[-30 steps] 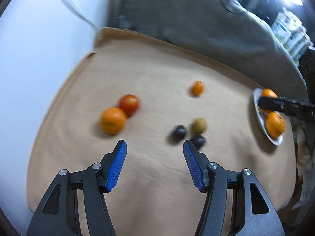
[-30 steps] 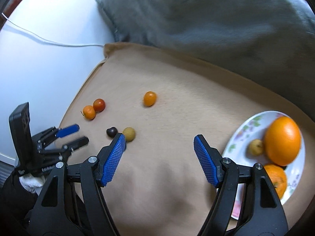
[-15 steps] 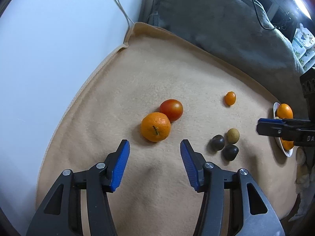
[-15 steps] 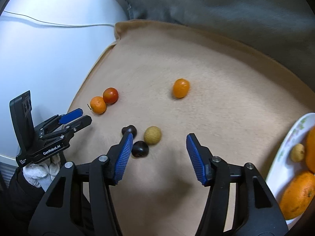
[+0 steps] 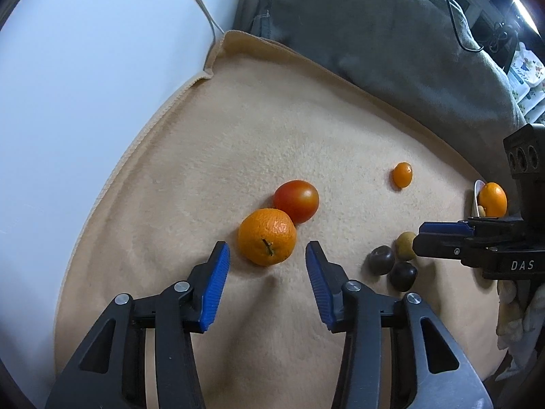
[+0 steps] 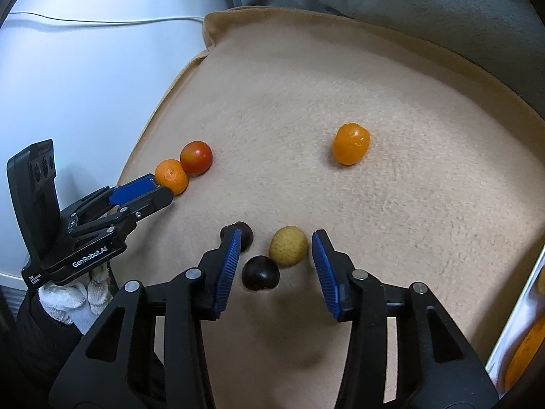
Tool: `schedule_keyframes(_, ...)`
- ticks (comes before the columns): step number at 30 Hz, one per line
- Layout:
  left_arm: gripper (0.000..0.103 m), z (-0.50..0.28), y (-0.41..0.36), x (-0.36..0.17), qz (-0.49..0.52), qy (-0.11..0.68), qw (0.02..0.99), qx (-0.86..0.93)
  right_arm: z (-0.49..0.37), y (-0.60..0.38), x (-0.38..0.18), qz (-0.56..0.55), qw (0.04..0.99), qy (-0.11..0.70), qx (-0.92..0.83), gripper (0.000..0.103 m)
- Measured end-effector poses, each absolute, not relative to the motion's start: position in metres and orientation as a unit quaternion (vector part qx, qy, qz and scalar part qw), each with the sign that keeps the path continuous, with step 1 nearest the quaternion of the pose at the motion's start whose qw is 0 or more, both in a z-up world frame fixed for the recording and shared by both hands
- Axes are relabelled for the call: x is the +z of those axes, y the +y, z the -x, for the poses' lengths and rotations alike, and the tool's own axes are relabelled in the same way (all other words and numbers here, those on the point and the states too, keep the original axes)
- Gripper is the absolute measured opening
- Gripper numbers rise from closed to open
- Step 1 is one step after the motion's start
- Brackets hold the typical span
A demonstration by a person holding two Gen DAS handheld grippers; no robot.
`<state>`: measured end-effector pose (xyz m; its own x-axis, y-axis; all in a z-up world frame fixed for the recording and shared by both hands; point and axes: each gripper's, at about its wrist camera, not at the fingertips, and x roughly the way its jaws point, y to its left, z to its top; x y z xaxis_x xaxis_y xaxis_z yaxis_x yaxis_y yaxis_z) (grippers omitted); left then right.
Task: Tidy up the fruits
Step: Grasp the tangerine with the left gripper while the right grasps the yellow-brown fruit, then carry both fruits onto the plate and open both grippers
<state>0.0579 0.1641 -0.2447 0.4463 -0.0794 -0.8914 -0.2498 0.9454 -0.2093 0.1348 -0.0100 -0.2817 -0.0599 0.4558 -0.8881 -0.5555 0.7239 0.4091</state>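
A mandarin (image 5: 266, 237) lies on the tan cloth (image 5: 272, 129) and touches a red tomato (image 5: 296, 201). My left gripper (image 5: 267, 251) hovers over the mandarin, one blue pad at each side. Its jaws are closing and the pads are clear of the fruit. My right gripper (image 6: 276, 237) is closing too. A yellow-brown fruit (image 6: 289, 245) and a dark fruit (image 6: 260, 272) lie between its fingers, untouched. A second dark fruit (image 6: 243, 233) is partly hidden behind its left finger. A kumquat (image 6: 351, 148) lies alone farther back.
A white plate (image 5: 476, 195) with an orange (image 5: 492, 199) stands at the cloth's right edge. A grey cushion (image 5: 374, 34) lies behind the cloth. A white surface (image 5: 85, 85) with a cable lies to the left. A gloved hand (image 6: 71, 293) holds the left gripper.
Both grippers have sunk toward the cloth with their jaws narrowing. The left now stands over the mandarin. The right has swung left from the plate to the small fruits.
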Motion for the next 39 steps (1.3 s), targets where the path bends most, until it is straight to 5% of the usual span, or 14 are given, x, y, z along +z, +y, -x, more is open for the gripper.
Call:
schedule_keyframes(20,0.036,-0.07,0.164,-0.256,0.146,0.533,0.832,0.049,-0.131,0.01,-0.295,0.097,0.679,0.633,0.36,0.039)
schedule_keyframes(24,0.035,-0.071,0.163,-0.257,0.141,0.534,0.833,0.049,-0.129,0.017,-0.296,0.11,0.683,0.628,0.356,0.027)
schedule_keyframes(39,0.034,-0.068,0.159,-0.257,0.13,0.529,0.837,0.049,-0.121,0.014,-0.288,0.128,0.697,0.607,0.359,0.027)
